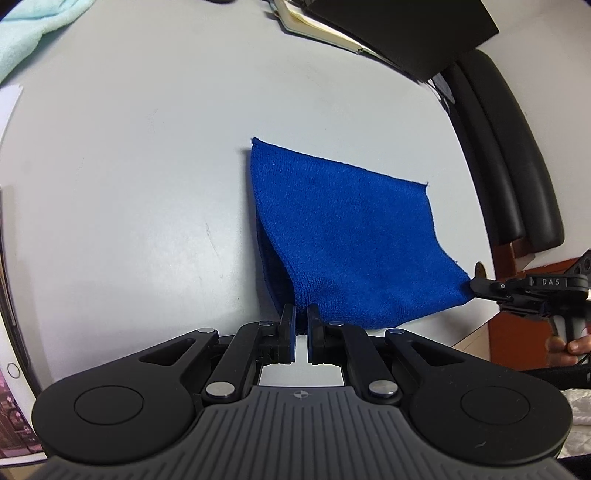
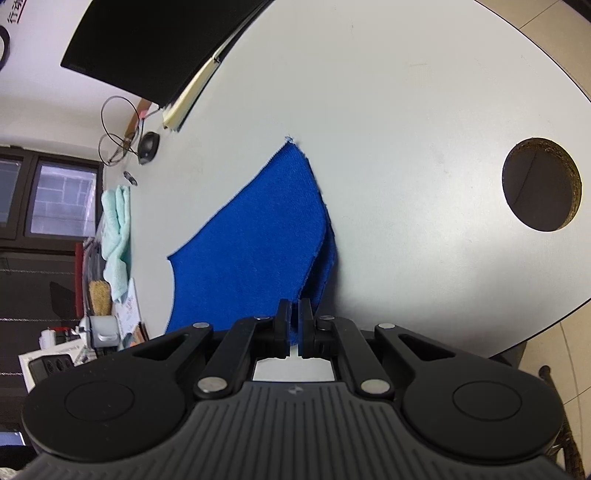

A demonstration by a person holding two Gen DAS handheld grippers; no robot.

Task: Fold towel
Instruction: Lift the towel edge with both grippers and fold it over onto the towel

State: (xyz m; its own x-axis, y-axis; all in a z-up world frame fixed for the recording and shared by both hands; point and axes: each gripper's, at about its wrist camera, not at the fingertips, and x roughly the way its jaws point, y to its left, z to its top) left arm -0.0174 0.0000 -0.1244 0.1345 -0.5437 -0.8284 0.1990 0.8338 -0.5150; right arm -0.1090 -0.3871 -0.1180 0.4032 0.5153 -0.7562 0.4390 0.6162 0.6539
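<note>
The left gripper point(image 1: 302, 314) was pinched almost shut on a near corner of the blue towel point(image 1: 351, 243), the cloth caught between its two dark pads. The right gripper point(image 2: 294, 314) was likewise closed tight on the other near corner; in the left wrist view it showed at the right edge point(image 1: 474, 286), nipping the towel's tip, with the white letters "DAS" readable on its black body and a hand point(image 1: 565, 345) around its handle.

The towel hung lifted at the near edge between the two grippers, and its far edge lay on the pale grey table point(image 1: 147, 166). A second layer of the cloth showed beneath the lifted one.

Farther out, a light mint cloth point(image 1: 26, 33) lay at the table's far left corner, and a black monitor point(image 2: 155, 44) stood over an open notebook point(image 1: 317, 26). A round hole point(image 2: 541, 184) was cut in the tabletop to the right. Printed characters at the top left of the right wrist view were cut off and could not be read fully. A black chair point(image 1: 513, 155) stood beyond the table's edge.
</note>
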